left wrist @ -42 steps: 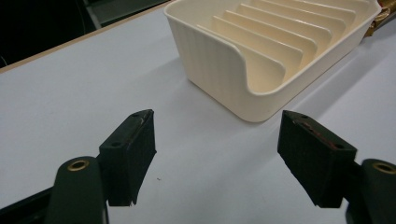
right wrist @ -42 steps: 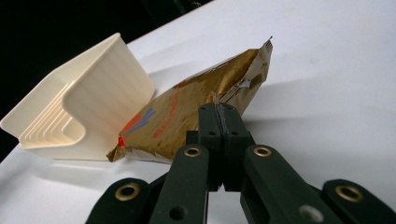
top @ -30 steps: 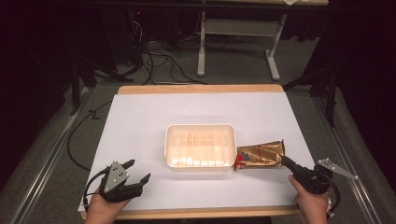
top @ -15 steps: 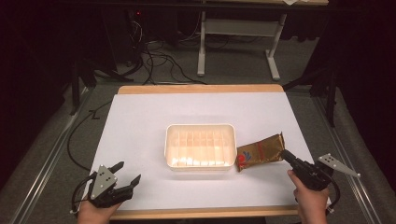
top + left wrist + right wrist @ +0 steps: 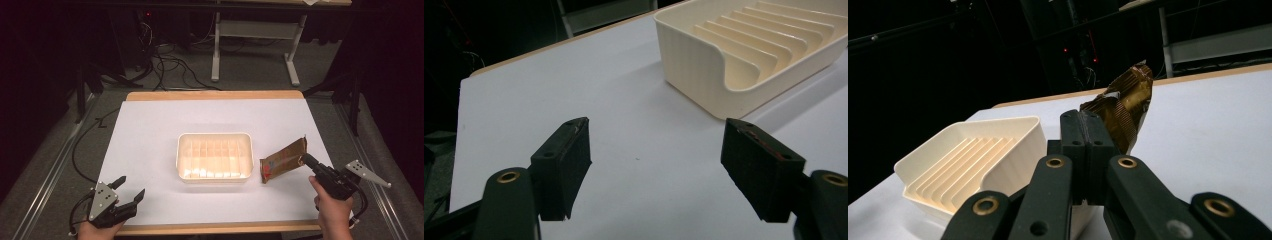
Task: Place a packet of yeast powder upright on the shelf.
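Since a second ago the left gripper [image 5: 127, 192] has slid toward the lower left corner, jaws wide apart, nothing in them. Right gripper [image 5: 309, 162], right of centre, is clamped on the gold snack bag [image 5: 281, 161], tilted up just beside the cream tray [image 5: 214, 139]. Looks like the bag goes in next: lift over the rim. Cables clutter the floor beyond.

Ribbed tray [image 5: 214, 156] at middle of table [image 5: 150, 130]. Foil packet [image 5: 281, 160] just right of tray, nearer right edge. Left gripper [image 5: 124, 196] at front-left corner; right gripper [image 5: 306, 161] at front-right, on packet.
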`<action>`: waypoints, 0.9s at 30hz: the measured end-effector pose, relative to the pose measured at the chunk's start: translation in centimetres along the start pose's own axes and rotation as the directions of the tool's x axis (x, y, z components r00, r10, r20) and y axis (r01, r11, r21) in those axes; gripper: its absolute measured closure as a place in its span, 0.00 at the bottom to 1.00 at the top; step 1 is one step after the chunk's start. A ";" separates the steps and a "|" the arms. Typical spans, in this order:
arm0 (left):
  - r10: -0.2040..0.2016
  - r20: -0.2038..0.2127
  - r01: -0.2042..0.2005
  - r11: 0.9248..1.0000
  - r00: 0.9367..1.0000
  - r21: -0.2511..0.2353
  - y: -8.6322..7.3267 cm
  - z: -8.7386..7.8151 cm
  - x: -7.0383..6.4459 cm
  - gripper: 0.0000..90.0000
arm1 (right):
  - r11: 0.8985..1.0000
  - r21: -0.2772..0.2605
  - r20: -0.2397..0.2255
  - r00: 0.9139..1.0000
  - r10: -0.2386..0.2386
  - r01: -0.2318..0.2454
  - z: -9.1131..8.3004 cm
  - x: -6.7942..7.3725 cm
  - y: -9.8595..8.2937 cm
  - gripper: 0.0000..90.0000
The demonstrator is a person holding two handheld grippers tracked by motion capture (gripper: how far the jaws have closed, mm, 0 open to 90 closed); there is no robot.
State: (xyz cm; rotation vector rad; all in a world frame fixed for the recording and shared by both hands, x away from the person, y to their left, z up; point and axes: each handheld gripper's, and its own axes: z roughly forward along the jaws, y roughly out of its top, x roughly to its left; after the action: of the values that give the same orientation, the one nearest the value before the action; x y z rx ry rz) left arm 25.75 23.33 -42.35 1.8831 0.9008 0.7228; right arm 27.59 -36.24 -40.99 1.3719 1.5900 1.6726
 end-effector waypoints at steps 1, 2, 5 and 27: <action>-0.003 -0.001 0.003 1.000 1.000 -0.002 0.0 0.0 0.0 0.32 | 1.000 -0.002 0.003 1.000 -0.005 0.005 0.0 0.1 0.0 1.00; -0.005 -0.002 0.005 1.000 1.000 -0.006 0.0 0.0 0.0 0.32 | 1.000 -0.005 0.002 1.000 -0.005 0.005 0.0 0.1 0.1 1.00; -0.016 0.000 0.016 1.000 1.000 -0.012 -0.1 0.0 0.1 0.32 | 1.000 -0.021 0.001 1.000 -0.020 0.020 -0.3 0.3 0.4 1.00; -0.011 -0.001 0.011 1.000 1.000 -0.018 0.1 0.3 -0.1 0.32 | 0.994 -0.086 -0.005 0.998 -0.070 0.070 -1.6 0.6 1.8 1.00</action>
State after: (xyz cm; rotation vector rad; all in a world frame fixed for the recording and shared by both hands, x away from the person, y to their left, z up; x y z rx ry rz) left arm 25.99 23.07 -42.40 1.8607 0.9015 0.7235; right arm 26.50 -36.93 -38.84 1.2539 1.5341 1.6872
